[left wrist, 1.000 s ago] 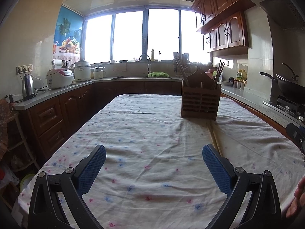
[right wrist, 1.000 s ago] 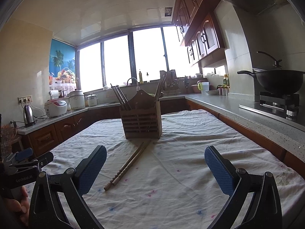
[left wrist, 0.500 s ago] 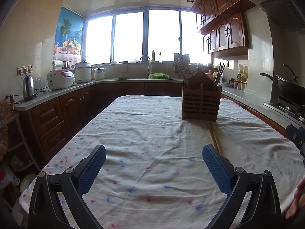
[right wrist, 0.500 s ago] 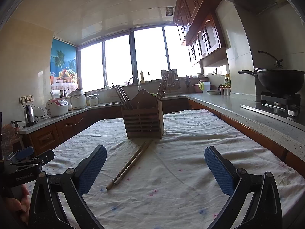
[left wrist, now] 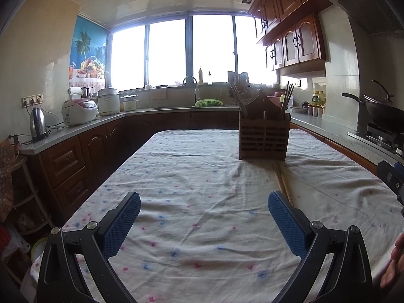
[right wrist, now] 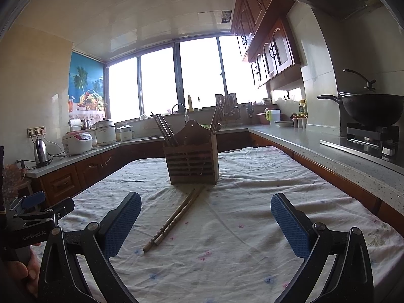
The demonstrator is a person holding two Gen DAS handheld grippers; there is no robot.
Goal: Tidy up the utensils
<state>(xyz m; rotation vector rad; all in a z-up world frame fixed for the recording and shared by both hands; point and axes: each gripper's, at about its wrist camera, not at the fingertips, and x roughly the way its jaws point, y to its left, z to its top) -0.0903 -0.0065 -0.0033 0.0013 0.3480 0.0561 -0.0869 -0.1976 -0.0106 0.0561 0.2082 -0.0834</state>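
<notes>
Presently on the table:

- Chopsticks (right wrist: 174, 221): one wooden pair, lying flat and side by side on the tablecloth, running on a slant from the foot of the holder toward the near left. In the right wrist view they lie ahead of the right gripper (right wrist: 205, 223), inside the span of its spread fingers and closer to the left one, not touched by either. In the left wrist view the same pair (left wrist: 284, 185) shows as a thin line that passes behind the right-hand fingertip of the left gripper (left wrist: 204, 223).
- Utensil holder (right wrist: 192, 160): slatted wooden box, upright mid-table, beyond the loose pair; their far ends reach its base. More chopsticks stand in its left and right compartments, leaning outward.
- Right gripper: blue-padded fingers wide apart, holding nothing, low over the cloth.
- Left gripper: fingers likewise wide apart and empty, with the holder (left wrist: 263, 139) ahead and to its right.
- Tablecloth (right wrist: 252, 227): white, small floral print, creased.
- Surroundings: wooden cabinets and a grey counter around the table; kettle (right wrist: 41, 152) and rice cooker (right wrist: 77, 142) at left, wok (right wrist: 372, 108) on the stove at right.
</notes>
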